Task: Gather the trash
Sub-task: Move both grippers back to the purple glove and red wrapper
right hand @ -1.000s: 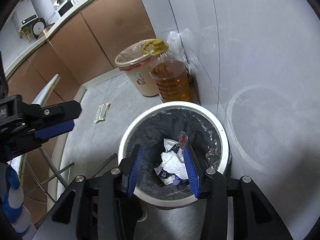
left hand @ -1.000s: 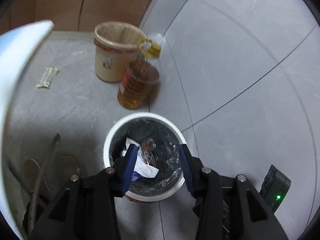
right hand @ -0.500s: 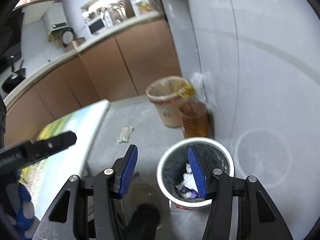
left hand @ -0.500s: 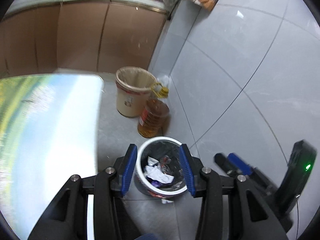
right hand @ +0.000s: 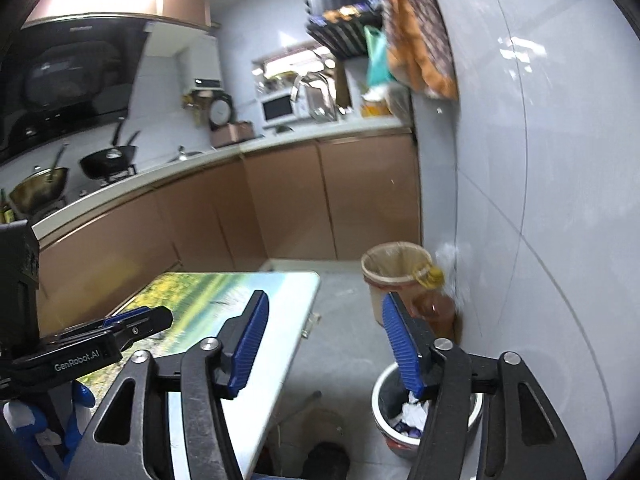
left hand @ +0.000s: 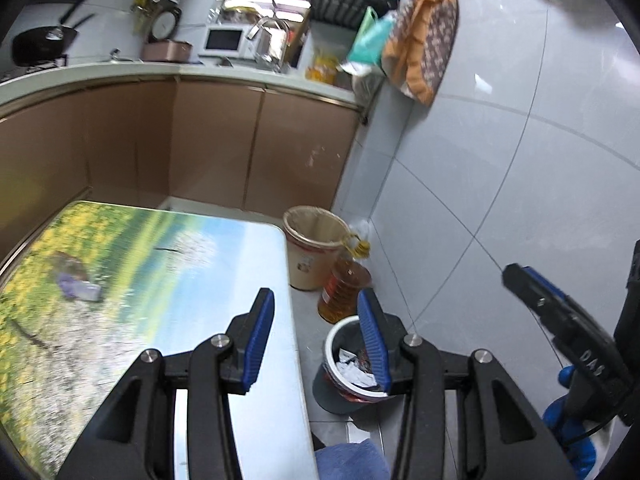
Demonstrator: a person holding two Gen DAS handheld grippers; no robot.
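Observation:
A white-rimmed trash bin [left hand: 334,344] with a black liner stands on the floor by the wall and holds crumpled white paper [left hand: 354,370]; it also shows in the right wrist view [right hand: 380,400]. A small purple-grey piece of trash [left hand: 78,288] lies on the table [left hand: 180,280] with the landscape print. My left gripper [left hand: 316,338] is open and empty, high above the table edge and the bin. My right gripper [right hand: 324,340] is open and empty, above the floor between table [right hand: 240,292] and bin.
A tan bucket [left hand: 314,248] with a liner and an oil bottle [left hand: 344,288] stand beyond the bin against the tiled wall. Brown kitchen cabinets [left hand: 200,148] run behind. A wrapper [right hand: 310,324] lies on the floor by the table corner.
Both grippers have risen well away from the bin and tilted up; the table top and kitchen counter have come into view. Both stay open and empty.

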